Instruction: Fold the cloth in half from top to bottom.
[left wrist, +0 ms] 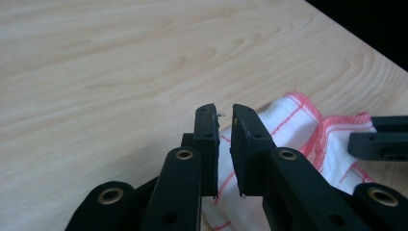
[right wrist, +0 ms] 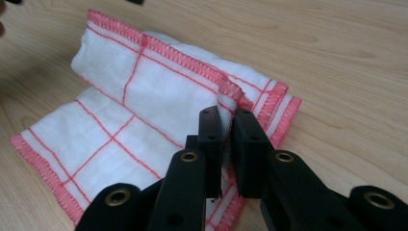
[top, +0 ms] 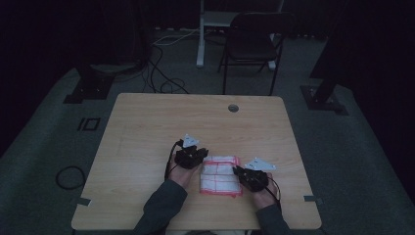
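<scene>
While the room around it lies in deep shadow, the light wooden table (top: 147,142) is the one lit surface in the high view, its grain pale and bare but for a round grommet (top: 233,107) near the far edge, well beyond both grippers. Left of the left gripper, off the table, a coil of black cable (top: 70,176) lies on the grey carpet (top: 44,147), and farther back a dark stand base (top: 90,88) sits with loose cords (top: 156,73) trailing past it. The left gripper (top: 199,155) rests at the near middle of the table, just at the left edge of a folded white cloth with red stitched lines (top: 220,175). In the left gripper view its jaws stand a narrow slit apart with nothing between the pads (left wrist: 208,144); the cloth lies behind and to the right of them, not pinched. Beyond the grippers, past the table's far edge, a white desk leg (top: 200,39) and a black folding chair (top: 252,44) stand on the carpet. The right gripper (top: 239,171) sits at the cloth's right side, and in the right gripper view its jaws are nearly closed, pinching a raised red-hemmed edge of the cloth (right wrist: 144,96) between the pads. Right of it, off the table, another dark stand base (top: 323,95) rests on the floor.
</scene>
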`<action>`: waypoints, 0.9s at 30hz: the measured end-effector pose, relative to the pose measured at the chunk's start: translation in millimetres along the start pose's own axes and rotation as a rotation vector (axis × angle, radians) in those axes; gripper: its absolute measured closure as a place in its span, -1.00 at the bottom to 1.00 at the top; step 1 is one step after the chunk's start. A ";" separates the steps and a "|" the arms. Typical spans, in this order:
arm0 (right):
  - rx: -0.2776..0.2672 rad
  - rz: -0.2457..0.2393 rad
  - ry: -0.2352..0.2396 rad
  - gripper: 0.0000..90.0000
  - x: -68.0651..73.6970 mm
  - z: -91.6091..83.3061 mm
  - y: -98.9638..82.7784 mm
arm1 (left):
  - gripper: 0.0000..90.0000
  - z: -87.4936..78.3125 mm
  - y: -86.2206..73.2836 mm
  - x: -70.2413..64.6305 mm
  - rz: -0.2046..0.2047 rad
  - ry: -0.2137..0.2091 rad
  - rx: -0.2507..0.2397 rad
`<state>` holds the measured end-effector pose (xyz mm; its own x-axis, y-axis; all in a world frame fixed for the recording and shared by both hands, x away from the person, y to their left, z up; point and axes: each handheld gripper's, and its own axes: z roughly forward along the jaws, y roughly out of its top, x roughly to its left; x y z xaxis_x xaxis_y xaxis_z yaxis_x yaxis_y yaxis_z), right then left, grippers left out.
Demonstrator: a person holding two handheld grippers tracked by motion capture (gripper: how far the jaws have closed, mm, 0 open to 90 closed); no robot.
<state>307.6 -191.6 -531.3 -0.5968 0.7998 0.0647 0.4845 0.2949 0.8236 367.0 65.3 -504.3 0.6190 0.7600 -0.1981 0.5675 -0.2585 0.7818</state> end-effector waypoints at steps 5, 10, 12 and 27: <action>0.000 0.005 0.000 0.79 -0.7 -2.4 -1.1 | 0.81 0.7 -8.8 -8.7 0.024 -0.013 0.020; -0.009 0.013 -0.010 0.51 -2.9 -5.8 -1.8 | 0.80 -3.7 -18.7 -12.8 0.018 -0.028 0.018; -0.012 0.023 -0.011 0.43 -5.3 -8.0 -2.2 | 0.80 -5.5 -23.0 -14.0 0.019 -0.033 0.018; -0.042 0.063 -0.039 0.33 -19.4 -22.6 -4.7 | 0.79 -13.7 -44.8 -20.7 0.031 -0.048 0.028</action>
<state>302.5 -220.3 -523.7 -0.5400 0.8362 0.0959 0.4926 0.2215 0.8416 321.4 69.3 -527.1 0.6616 0.7219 -0.2027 0.5620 -0.2984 0.7715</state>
